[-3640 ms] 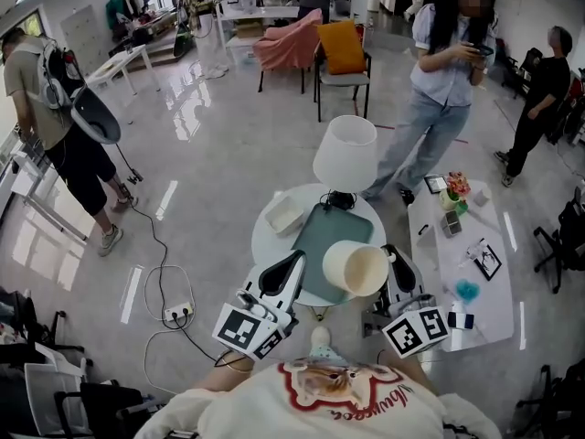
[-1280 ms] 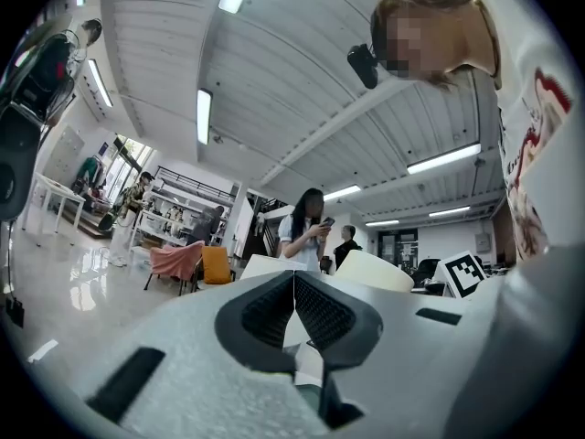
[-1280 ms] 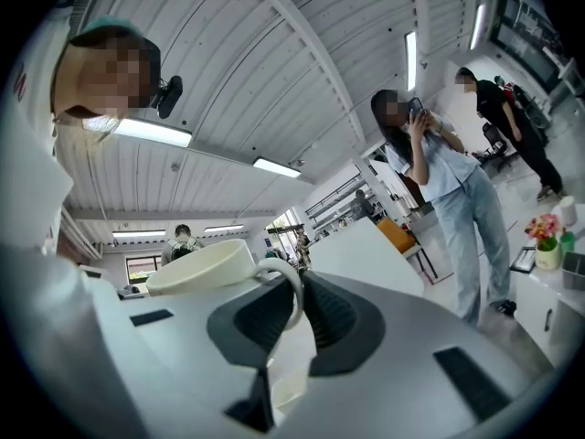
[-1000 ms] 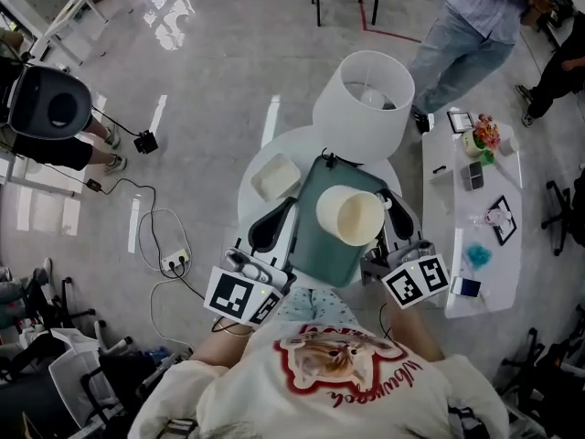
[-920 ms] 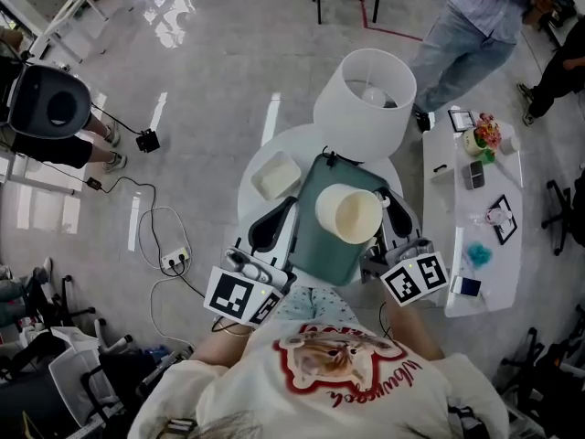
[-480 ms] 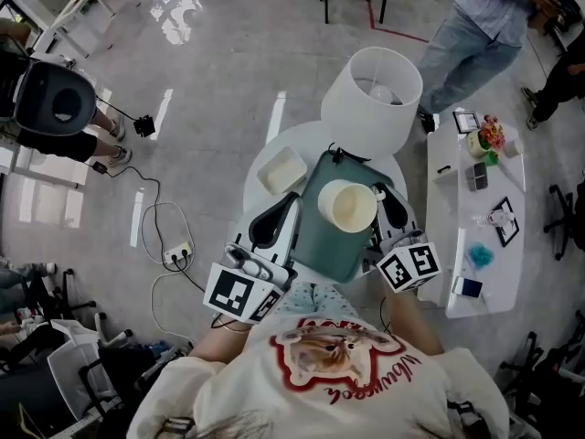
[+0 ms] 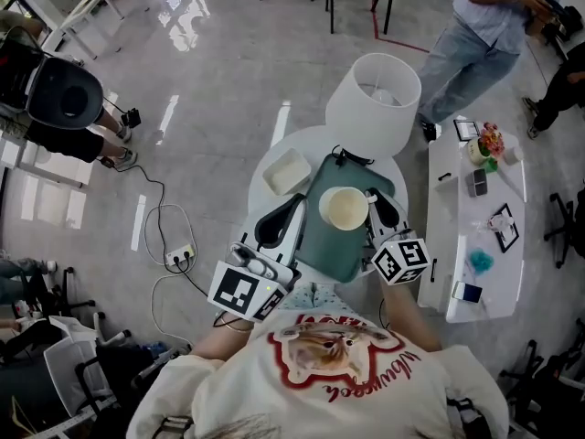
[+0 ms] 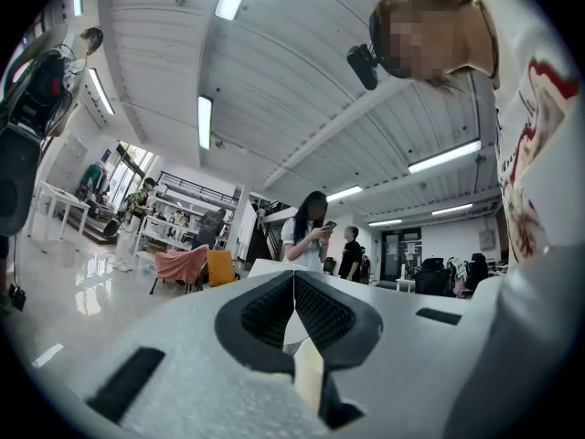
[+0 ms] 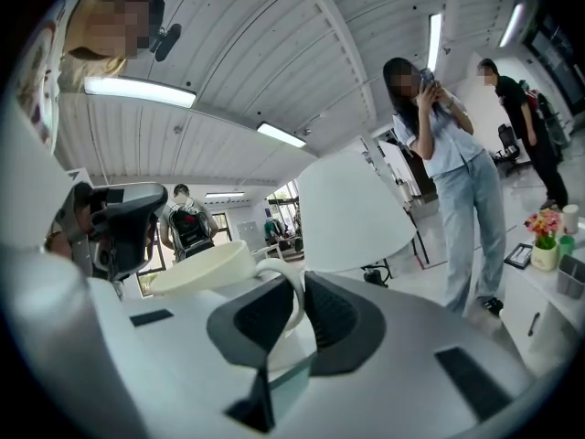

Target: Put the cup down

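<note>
Teal tray (image 7: 320, 243) beneath cup (image 7: 345, 208), lower than before

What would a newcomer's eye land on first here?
The cream cup stands out, pinched by its handle in the right gripper, over the green tray on the round table. Just behind it stands a big white lampshade; the left gripper is shut and empty.

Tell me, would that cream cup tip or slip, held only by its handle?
Probably rigid: the cup looks like ceramic, so it is likely fragile if dropped. The right gripper pinches only its thin handle, off to one side, so the cup may tend to swing or tilt. Its smooth surface could be slippery against the pads.
</note>
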A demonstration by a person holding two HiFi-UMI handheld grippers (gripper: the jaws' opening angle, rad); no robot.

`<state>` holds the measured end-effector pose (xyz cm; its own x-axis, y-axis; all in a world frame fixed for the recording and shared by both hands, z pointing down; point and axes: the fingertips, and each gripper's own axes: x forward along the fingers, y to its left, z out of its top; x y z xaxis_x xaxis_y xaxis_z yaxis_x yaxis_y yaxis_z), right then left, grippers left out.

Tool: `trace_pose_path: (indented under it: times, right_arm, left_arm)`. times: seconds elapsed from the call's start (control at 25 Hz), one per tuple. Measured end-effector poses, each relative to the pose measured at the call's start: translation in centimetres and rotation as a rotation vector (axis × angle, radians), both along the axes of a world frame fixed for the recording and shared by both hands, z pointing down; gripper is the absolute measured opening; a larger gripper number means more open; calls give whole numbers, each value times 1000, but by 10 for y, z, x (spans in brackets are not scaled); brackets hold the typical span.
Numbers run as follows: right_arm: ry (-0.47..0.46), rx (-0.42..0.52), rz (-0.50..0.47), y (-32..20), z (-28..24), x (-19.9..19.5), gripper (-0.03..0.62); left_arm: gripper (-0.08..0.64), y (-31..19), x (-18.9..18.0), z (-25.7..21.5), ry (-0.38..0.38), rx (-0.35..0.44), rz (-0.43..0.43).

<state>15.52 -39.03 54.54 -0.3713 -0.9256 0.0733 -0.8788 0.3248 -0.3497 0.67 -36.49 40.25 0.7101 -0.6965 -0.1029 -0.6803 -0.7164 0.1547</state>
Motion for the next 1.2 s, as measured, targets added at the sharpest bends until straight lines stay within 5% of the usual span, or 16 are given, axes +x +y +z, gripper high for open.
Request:
trace_pose_path:
  times: [1.2]
  right_arm:
    - [72, -91, 8, -25, 55, -2, 49]
  left_arm:
    - [16, 15, -14, -17, -15, 35, -32]
